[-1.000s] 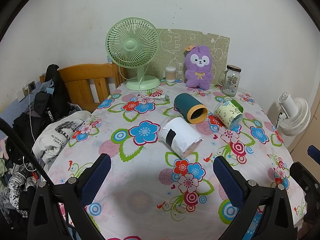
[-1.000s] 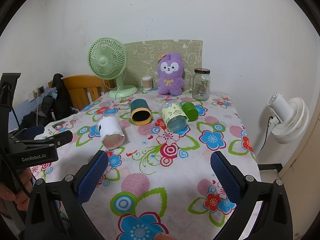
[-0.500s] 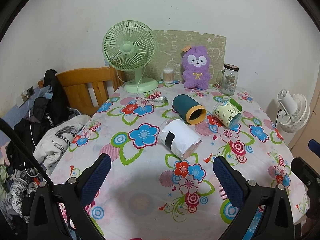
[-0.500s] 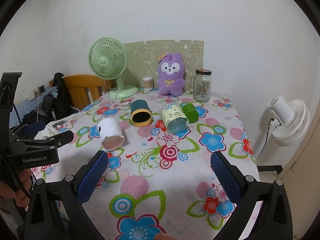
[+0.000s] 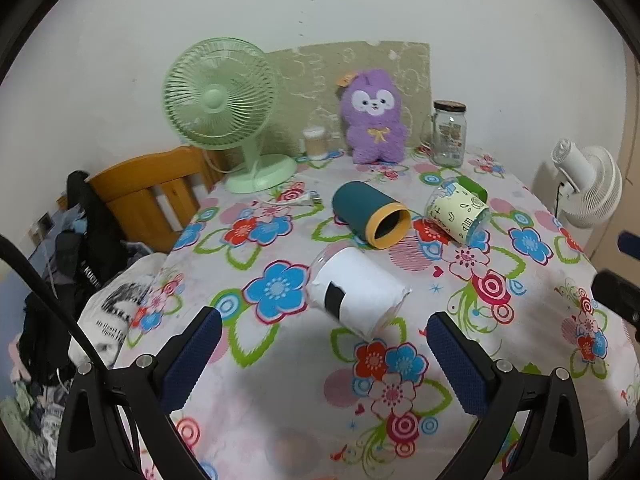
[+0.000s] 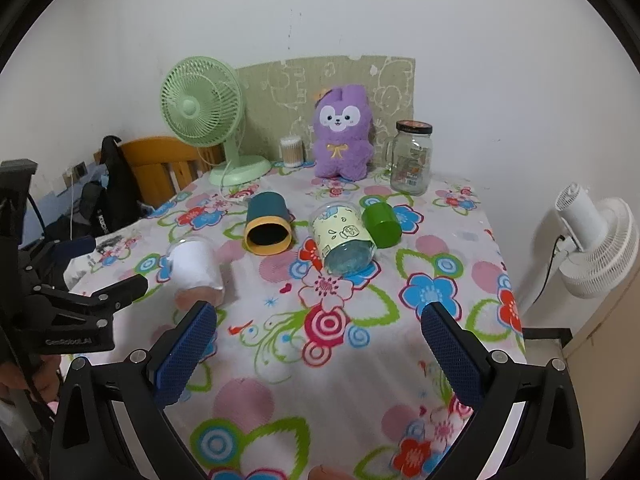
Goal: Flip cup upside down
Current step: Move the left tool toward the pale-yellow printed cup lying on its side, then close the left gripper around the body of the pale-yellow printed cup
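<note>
cups lie on their sides mid-tabletop point(image 5: 280, 380); white cup point(image 5: 358, 292) just ahead of the spread, empty left hand-held gripper point(image 5: 324, 364). right hand-held gripper point(image 6: 320, 354) likewise spread. approach step; next, likely closing around it.

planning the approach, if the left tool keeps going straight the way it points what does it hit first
Most likely the clear cup wrapped in white paper, lying on its side on the floral tablecloth just ahead of the open left tool. Depth is hard to judge through the fisheye, so it could meet the cloth first.
</note>
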`<control>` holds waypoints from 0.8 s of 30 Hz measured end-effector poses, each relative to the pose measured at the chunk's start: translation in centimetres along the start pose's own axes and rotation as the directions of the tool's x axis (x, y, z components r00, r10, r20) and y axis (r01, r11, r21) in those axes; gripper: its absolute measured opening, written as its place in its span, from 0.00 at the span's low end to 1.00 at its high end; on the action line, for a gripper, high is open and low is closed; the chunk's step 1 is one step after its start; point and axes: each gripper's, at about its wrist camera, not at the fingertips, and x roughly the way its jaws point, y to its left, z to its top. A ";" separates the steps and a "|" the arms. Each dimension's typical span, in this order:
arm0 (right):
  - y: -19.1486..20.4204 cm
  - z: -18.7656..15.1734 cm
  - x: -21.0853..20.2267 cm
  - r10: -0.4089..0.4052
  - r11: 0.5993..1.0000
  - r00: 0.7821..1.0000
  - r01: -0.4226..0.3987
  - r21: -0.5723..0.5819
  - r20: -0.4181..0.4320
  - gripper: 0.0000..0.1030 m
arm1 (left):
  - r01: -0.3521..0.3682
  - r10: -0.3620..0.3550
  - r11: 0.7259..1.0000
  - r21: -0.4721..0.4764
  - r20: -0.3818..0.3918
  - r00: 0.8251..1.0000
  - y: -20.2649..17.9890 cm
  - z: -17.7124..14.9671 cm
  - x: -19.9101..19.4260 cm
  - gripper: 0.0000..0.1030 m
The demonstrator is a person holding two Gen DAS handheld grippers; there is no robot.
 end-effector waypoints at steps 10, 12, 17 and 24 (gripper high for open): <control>-1.7 3.1 7.3 0.047 0.998 0.992 -0.050 -0.023 -0.118 1.00 | 0.083 -0.074 0.988 0.132 -0.068 0.995 -1.6 3.4 4.9 1.00; -2.0 3.5 8.6 0.061 0.998 0.989 -0.064 -0.021 -0.138 1.00 | 0.095 -0.082 0.982 0.164 -0.084 0.993 -1.9 4.1 5.9 1.00; -2.6 4.4 12.0 0.067 0.997 0.981 -0.075 -0.035 -0.181 1.00 | 0.111 -0.090 0.966 0.235 -0.098 0.991 -3.1 5.4 8.3 1.00; -3.6 5.2 16.2 0.063 0.997 0.972 -0.072 -0.033 -0.229 1.00 | 0.144 -0.105 0.932 0.332 -0.131 0.986 -4.8 6.6 11.5 1.00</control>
